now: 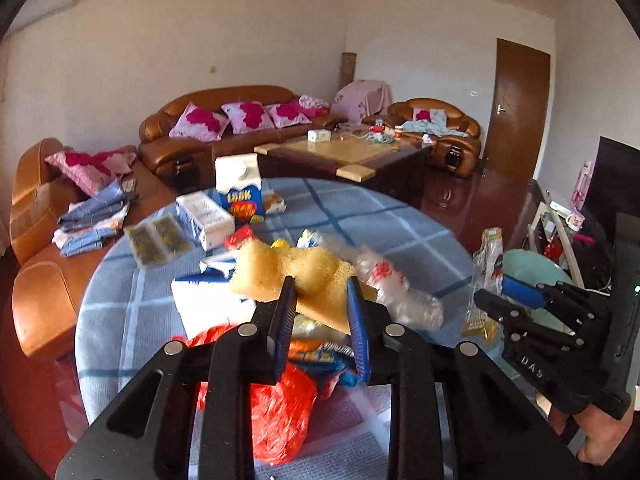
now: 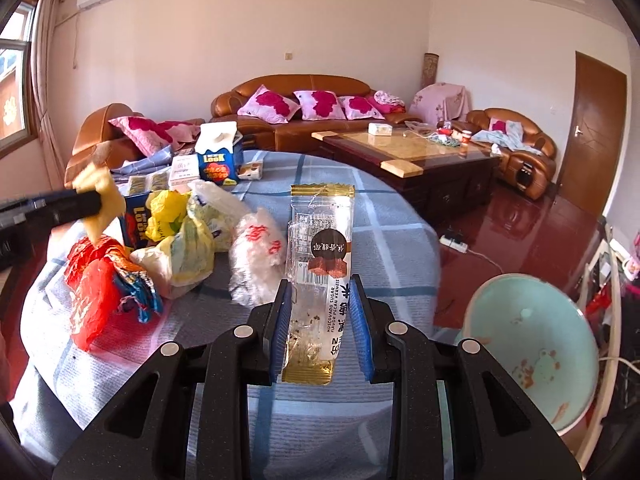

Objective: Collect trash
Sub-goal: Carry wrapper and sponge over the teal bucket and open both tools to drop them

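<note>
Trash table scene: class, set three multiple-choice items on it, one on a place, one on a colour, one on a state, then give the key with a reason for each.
1. Where is the pale green bin?
A. on the table
B. off the table's edge, to the right of the right gripper
C. on the sofa

2. What colour is the crumpled bag at the near left of the pile?
A. red
B. black
C. purple

3. What is the left gripper doing?
A. hanging open with nothing in it
B. closed on the milk carton
C. closed on a yellow sponge

Key:
1 B, since the bin shows beyond the tablecloth edge in the right wrist view.
2 A, as the bag is bright red.
3 C, since both fingers press the sponge's sides in the left wrist view.
</note>
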`<state>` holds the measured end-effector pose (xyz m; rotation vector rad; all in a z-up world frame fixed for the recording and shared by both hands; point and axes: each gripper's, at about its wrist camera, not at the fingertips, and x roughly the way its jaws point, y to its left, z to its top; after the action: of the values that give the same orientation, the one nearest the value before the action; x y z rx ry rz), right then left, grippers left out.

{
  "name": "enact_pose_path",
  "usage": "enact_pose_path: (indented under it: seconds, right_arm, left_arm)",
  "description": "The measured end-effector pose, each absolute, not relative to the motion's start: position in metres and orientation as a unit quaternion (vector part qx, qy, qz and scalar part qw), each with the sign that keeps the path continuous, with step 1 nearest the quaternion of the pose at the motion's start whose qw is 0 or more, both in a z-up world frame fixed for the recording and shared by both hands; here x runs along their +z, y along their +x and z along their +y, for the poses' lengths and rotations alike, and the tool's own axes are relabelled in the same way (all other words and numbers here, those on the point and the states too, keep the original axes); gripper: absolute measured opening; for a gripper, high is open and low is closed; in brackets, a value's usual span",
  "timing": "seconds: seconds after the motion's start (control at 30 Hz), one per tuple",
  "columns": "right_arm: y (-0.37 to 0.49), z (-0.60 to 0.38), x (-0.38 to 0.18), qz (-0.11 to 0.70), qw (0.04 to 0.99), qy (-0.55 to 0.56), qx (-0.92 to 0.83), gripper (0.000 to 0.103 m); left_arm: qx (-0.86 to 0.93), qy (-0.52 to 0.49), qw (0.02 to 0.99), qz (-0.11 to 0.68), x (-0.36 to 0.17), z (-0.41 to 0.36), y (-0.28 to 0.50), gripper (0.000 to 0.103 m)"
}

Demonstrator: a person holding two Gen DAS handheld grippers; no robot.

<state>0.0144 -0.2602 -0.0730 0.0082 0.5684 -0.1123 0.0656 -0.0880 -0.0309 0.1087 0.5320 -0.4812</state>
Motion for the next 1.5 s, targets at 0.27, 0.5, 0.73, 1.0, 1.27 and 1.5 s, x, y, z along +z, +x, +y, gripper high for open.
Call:
enact_pose_path:
  seconds: [0.27, 0.5, 0.73, 1.0, 1.27, 1.5]
  right_arm:
    - [0.007, -0.297, -0.070, 0.281, 0.953, 0.003, -0.111, 0.029]
    - [-0.005, -0.333, -0.071, 0.282, 0.946, 0.008, -0.160, 0.029]
    - [-0.012, -0.368, -0.075, 0.284, 0.938, 0.019, -0.200, 0.029]
    - [-0.027, -0.401, -0.082, 0.293, 0.924, 0.025, -0.245, 0.029]
    - [-0.033, -0.425, -0.094, 0.305, 0.914, 0.038, -0.265, 0.029]
    - [-0.038, -0.440, -0.099, 0.311, 0.907, 0.052, -0.280, 0.029]
  left_arm:
    - [-0.270, 0.078, 0.930, 0.236, -0.023, -0.144, 0.072, 0.026]
    - [-0.302, 0.108, 0.919, 0.230, -0.028, -0.197, 0.068, 0.026]
    - [-0.325, 0.145, 0.904, 0.238, -0.045, -0.241, 0.059, 0.026]
    - [-0.345, 0.176, 0.889, 0.244, -0.060, -0.283, 0.058, 0.026]
    - [-0.366, 0.199, 0.876, 0.243, -0.069, -0.319, 0.049, 0.026]
    - [-0.373, 0.212, 0.869, 0.247, -0.077, -0.340, 0.046, 0.027]
